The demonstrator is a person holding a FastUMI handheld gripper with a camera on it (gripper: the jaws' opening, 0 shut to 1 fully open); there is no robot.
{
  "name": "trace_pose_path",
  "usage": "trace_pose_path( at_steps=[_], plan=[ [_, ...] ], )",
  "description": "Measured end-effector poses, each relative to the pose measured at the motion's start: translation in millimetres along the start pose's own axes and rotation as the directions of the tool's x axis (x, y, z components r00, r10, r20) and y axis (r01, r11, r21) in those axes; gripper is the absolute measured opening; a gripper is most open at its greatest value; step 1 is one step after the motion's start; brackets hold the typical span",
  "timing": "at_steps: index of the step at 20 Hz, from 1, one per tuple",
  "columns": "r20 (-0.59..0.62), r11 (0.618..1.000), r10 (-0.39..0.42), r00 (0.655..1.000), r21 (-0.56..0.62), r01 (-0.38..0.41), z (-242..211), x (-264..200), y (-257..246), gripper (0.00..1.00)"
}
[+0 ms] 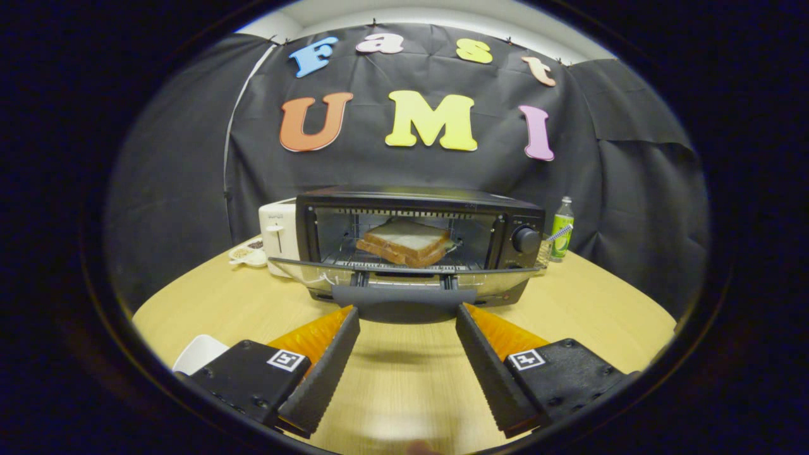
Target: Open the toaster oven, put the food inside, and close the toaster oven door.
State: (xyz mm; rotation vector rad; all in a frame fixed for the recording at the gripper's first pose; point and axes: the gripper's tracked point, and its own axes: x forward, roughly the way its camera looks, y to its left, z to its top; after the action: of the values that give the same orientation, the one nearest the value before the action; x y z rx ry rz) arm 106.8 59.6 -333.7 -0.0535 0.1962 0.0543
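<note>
The gripper (407,316) has its fingers spread wide and grasping nothing, their tips just short of the handle (404,297) of the toaster oven door (404,275), which hangs open and flat. Inside the toaster oven (420,243), two stacked bread slices (404,243) lie on the rack. A white toaster (278,237) stands partly hidden behind the oven's left side, a small dish (248,254) beside it, contents hard to make out. A green bottle (561,229) stands right of the oven on the wooden counter (600,297)
</note>
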Motion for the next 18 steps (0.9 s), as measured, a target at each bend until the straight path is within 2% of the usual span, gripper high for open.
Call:
trace_pose_path(
  at_steps=[10,18],
  plan=[
    [0.051,1.0,0.028,0.998,-0.013,-0.027,20,-1,6,1.0],
    [0.12,1.0,0.009,0.993,0.012,-0.01,71,-42,-13,1.0]
  ],
)
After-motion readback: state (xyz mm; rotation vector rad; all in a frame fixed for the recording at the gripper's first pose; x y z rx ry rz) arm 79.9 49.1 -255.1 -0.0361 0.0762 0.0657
